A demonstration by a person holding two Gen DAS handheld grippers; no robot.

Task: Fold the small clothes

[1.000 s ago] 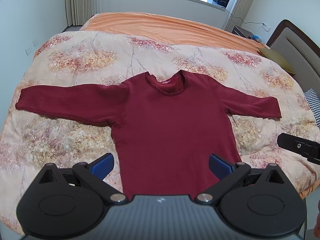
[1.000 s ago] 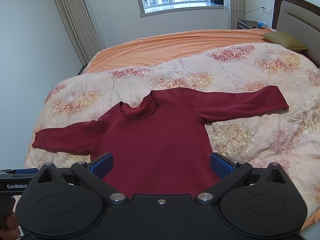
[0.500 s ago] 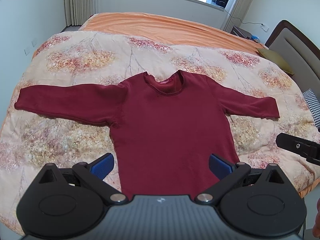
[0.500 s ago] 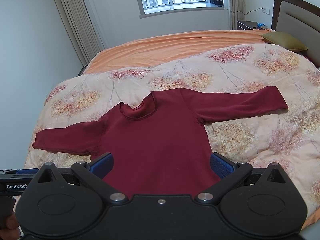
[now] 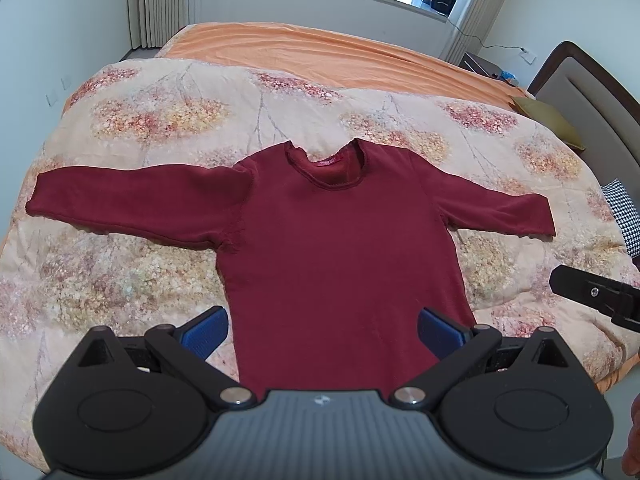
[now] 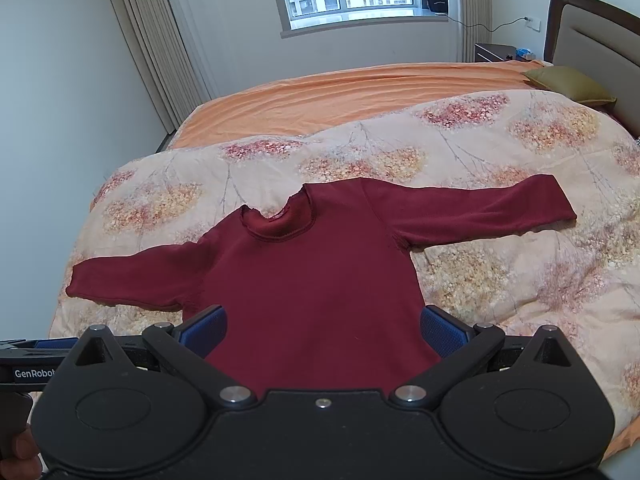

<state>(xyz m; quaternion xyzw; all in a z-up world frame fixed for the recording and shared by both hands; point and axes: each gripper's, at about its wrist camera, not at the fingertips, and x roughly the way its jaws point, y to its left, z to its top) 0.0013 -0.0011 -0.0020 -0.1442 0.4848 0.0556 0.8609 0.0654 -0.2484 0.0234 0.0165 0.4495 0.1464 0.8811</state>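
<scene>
A dark red long-sleeved top [image 5: 332, 240] [image 6: 316, 276] lies flat on the floral quilt, front up, both sleeves spread out sideways, collar pointing away from me. My left gripper [image 5: 320, 330] hovers open above the hem, blue pads wide apart and holding nothing. My right gripper [image 6: 322, 330] is likewise open over the hem area, empty. Part of the right gripper's black body [image 5: 596, 296] shows at the right edge of the left wrist view. The left gripper's body [image 6: 36, 364] shows at the lower left of the right wrist view.
The floral quilt [image 5: 160, 120] covers most of the bed over an orange sheet [image 5: 320, 48]. A headboard [image 6: 592, 36] and olive pillow [image 6: 568, 84] stand at the right. A checked cloth [image 5: 622, 216] lies at the bed's right edge. Curtains and a window fill the far wall.
Both views have shifted only slightly; the top lies unchanged and both grippers stay open.
</scene>
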